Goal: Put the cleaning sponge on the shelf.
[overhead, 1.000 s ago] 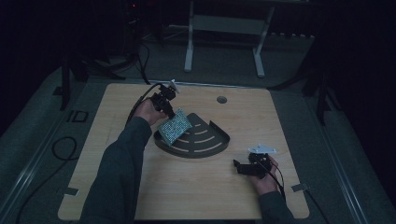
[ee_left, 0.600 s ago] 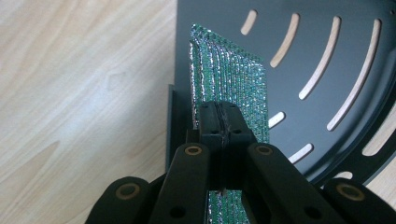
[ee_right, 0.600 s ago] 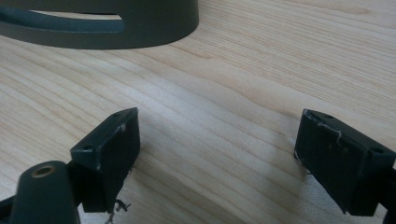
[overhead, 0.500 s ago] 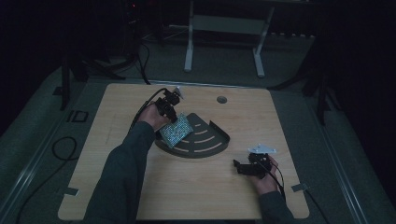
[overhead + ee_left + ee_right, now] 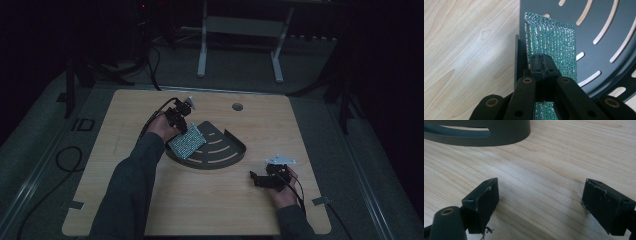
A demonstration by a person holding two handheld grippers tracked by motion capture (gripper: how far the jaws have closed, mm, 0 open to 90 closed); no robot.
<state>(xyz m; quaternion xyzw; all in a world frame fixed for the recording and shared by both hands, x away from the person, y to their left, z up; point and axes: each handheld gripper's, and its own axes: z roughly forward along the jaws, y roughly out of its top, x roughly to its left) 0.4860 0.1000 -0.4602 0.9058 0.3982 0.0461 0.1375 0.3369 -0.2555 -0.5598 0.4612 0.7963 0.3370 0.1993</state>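
The wooden surface [image 5: 150, 200] carries a dark fan-shaped slotted tray [image 5: 220, 152]. Over its left edge, the left tongs [image 5: 541, 65] are clamped on a glittery green pad [image 5: 559, 45], perhaps a scouring sponge. The right tongs [image 5: 540, 202] sit apart near the tray.

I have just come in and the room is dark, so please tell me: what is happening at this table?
A person works at a wooden table with a gripper in each hand. The left gripper is shut on a green sparkly scouring pad, holding it at the edge of a dark slotted tray. The right gripper rests open over bare wood near the tray, holding nothing.
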